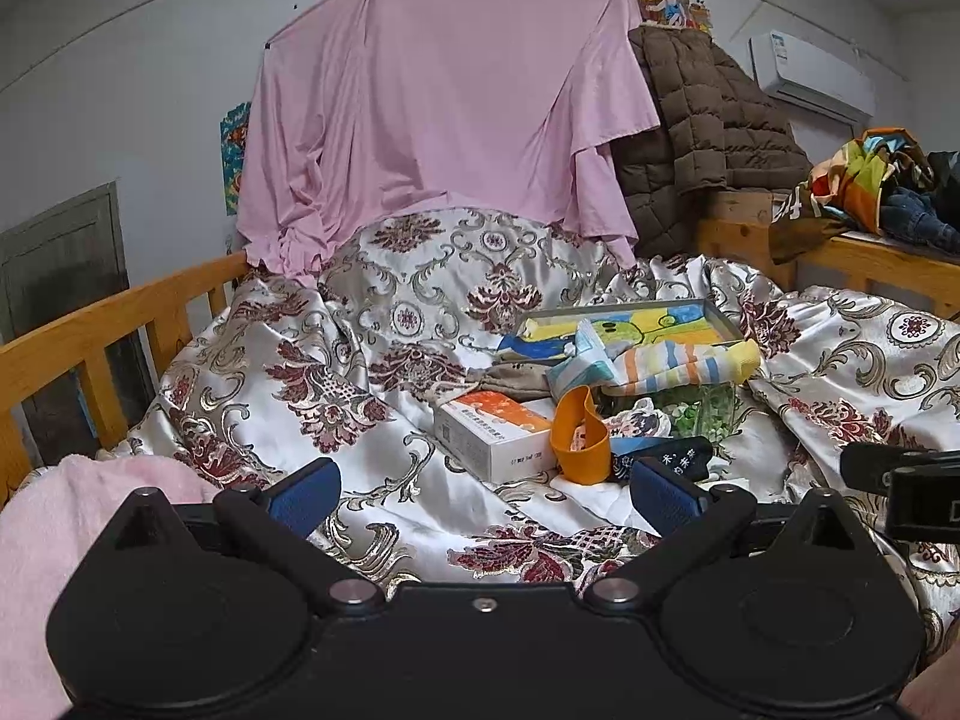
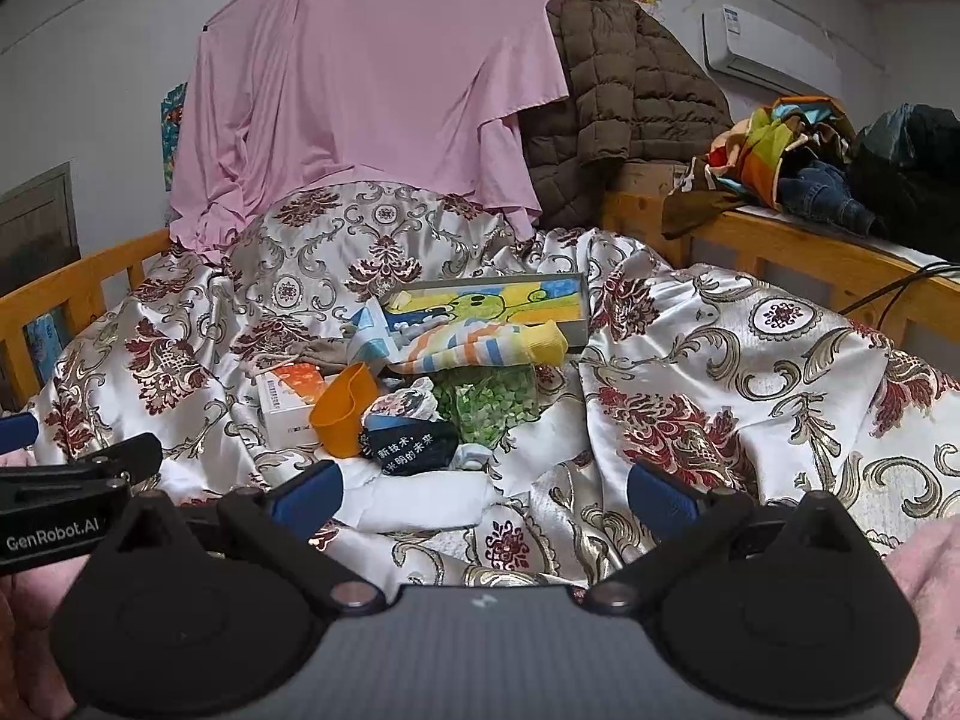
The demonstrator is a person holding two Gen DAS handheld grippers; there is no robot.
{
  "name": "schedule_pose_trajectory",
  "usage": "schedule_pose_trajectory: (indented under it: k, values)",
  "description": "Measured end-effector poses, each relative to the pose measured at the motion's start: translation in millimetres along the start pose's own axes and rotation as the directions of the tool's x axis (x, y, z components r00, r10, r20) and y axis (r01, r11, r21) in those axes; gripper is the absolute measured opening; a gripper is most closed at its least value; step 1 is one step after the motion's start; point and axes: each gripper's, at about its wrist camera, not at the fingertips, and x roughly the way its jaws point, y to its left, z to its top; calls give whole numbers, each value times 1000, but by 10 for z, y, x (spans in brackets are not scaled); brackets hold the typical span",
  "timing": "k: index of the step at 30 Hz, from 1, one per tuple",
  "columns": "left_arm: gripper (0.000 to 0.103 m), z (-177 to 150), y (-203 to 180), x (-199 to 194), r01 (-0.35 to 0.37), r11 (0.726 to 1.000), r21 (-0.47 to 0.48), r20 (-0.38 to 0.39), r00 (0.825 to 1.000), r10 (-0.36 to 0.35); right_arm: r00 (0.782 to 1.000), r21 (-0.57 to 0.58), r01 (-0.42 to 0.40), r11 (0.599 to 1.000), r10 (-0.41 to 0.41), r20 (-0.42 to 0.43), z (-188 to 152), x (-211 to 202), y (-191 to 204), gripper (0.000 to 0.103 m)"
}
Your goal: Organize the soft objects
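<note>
A pile of small items lies on the patterned satin bedspread. It holds a striped sock, an orange band, a white and orange box, a black cloth with white characters, a green patterned cloth and a shallow tray with a coloured drawing. My left gripper is open and empty, short of the pile. My right gripper is open and empty, just in front of the black cloth.
A pink sheet hangs behind the bed. A brown padded jacket and heaped clothes lie on the wooden frame at right. A wooden rail runs along the left. A pink towel lies near left.
</note>
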Motion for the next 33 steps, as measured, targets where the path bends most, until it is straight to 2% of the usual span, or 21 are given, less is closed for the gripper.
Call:
schedule_pose_trajectory:
  k: [2, 5, 10, 15, 19, 21, 23, 26, 27, 29, 33]
  values:
    - [102, 39, 38, 52, 15, 1000, -12, -27, 1000, -15, 999, 10, -31, 999, 31, -34, 40, 59, -25, 103]
    - [102, 171, 63, 211, 53, 998, -18, -75, 996, -54, 986, 2, -119, 993, 118, -114, 110, 194, -55, 103]
    - [102, 378, 133, 535, 129, 991, 24, -130, 984, -124, 968, -54, -174, 983, 160, -192, 249, 433, -37, 103]
    - [102, 634, 186, 1016, 259, 966, -1, -202, 946, -254, 933, -33, -243, 969, 225, -281, 436, 816, -120, 103]
    - [102, 767, 115, 1407, 328, 945, 20, -244, 918, -313, 906, -56, -293, 955, 259, -334, 535, 1135, -159, 103]
    - [102, 793, 46, 1606, 344, 938, 46, -272, 908, -320, 881, -59, -339, 939, 294, -371, 557, 1305, -169, 103]
    - [102, 796, -2, 1750, 375, 925, 54, -298, 891, -344, 845, -60, -389, 919, 331, -419, 551, 1478, -168, 103]
    - [102, 778, -123, 1908, 469, 880, 77, -306, 851, -427, 799, -62, -451, 891, 372, -473, 523, 1692, -159, 103]
    - [102, 767, -169, 1937, 498, 862, 92, -306, 838, -451, 792, -64, -460, 886, 377, -480, 512, 1745, -153, 103]
    - [102, 741, -292, 2008, 563, 812, 154, -306, 808, -503, 779, -66, -474, 878, 383, -496, 467, 1867, -141, 103]
    - [102, 646, -566, 2156, 666, 686, 293, -323, 744, -585, 765, -89, -481, 872, 367, -529, 361, 2045, -93, 102]
